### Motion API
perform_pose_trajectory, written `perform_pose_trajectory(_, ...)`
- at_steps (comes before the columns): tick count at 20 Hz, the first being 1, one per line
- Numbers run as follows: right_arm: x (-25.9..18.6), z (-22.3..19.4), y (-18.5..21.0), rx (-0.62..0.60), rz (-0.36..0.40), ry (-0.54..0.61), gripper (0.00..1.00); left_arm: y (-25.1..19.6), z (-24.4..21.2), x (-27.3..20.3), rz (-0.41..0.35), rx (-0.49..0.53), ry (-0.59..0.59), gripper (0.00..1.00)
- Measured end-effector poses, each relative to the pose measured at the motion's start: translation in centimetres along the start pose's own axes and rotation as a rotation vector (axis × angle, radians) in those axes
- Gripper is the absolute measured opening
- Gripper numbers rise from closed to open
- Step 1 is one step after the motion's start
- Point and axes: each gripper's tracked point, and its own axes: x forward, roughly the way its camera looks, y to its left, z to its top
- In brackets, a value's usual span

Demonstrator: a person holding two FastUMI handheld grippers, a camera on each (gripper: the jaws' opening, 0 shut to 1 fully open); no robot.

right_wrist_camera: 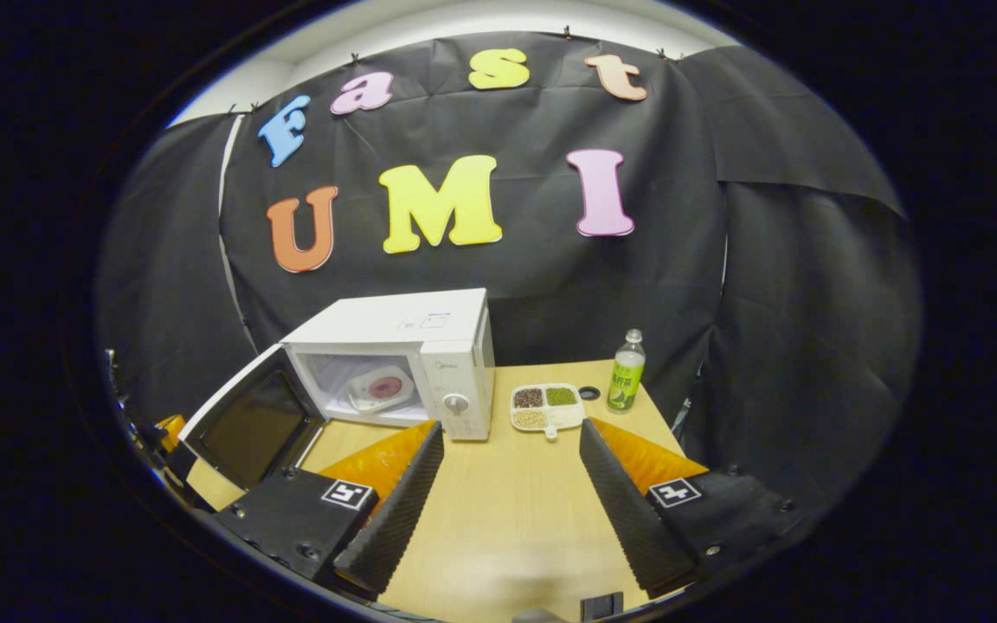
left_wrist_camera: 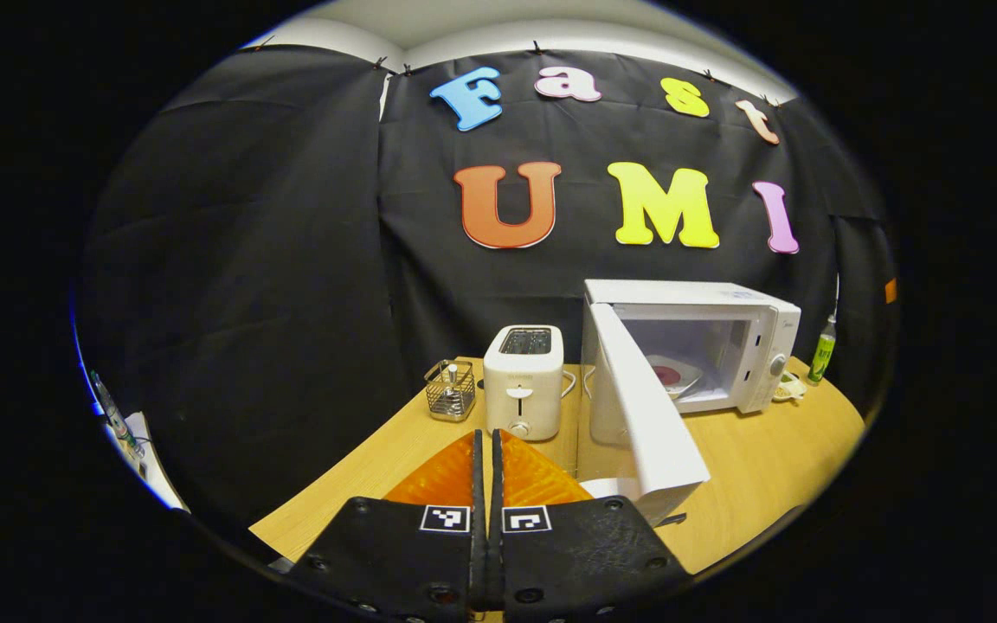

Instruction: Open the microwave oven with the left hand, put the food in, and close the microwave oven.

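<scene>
In the left gripper view, the left gripper point(left_wrist_camera: 488, 446) is hovering over the wooden table point(left_wrist_camera: 758, 476), its jaws pressed together on nothing. Just ahead is standing a toaster point(left_wrist_camera: 524, 381); ahead to the right the microwave oven point(left_wrist_camera: 697, 346) is sitting with its door point(left_wrist_camera: 650, 415) swung wide, a plate point(left_wrist_camera: 673, 375) lying inside.

In the right gripper view, the right gripper point(right_wrist_camera: 511, 433) is holding its jaws spread wide and empty. Straight ahead between them, the food tray point(right_wrist_camera: 548, 407) is resting just beside the microwave, a bottle point(right_wrist_camera: 626, 372) near it.
</scene>
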Motion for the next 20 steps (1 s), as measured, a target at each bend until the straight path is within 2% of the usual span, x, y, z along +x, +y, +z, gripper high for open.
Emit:
perform_pose_trajectory(4, -0.4, -0.2, 0.3, -0.007, -0.008, 0.011, 0.92, -0.6, -2.6, 1.2, -0.046, 0.021, 0.035, 0.00)
perform_pose_trajectory(5, -0.5, -0.2, 0.3, -0.007, -0.011, 0.010, 0.92, -0.9, -3.0, 1.4, -0.052, 0.014, 0.041, 0.10)
perform_pose_trajectory(6, -0.4, -0.3, 0.4, -0.008, -0.010, 0.014, 0.91, -1.0, -3.2, 1.5, -0.058, 0.013, 0.040, 0.00)
perform_pose_trajectory(18, -0.8, 0.2, 0.2, -0.018, 0.012, 0.013, 0.92, -7.1, -3.0, 0.7, -0.155, 0.055, 0.023, 0.00)
perform_pose_trajectory(19, -1.0, 0.6, 0.1, -0.022, 0.013, 0.008, 0.92, -7.9, -3.0, 0.6, -0.165, 0.062, 0.024, 0.10)
perform_pose_trajectory(20, -0.9, 0.7, 0.0, -0.024, 0.018, 0.003, 0.92, -8.7, -3.0, 0.5, -0.178, 0.067, 0.023, 0.00)
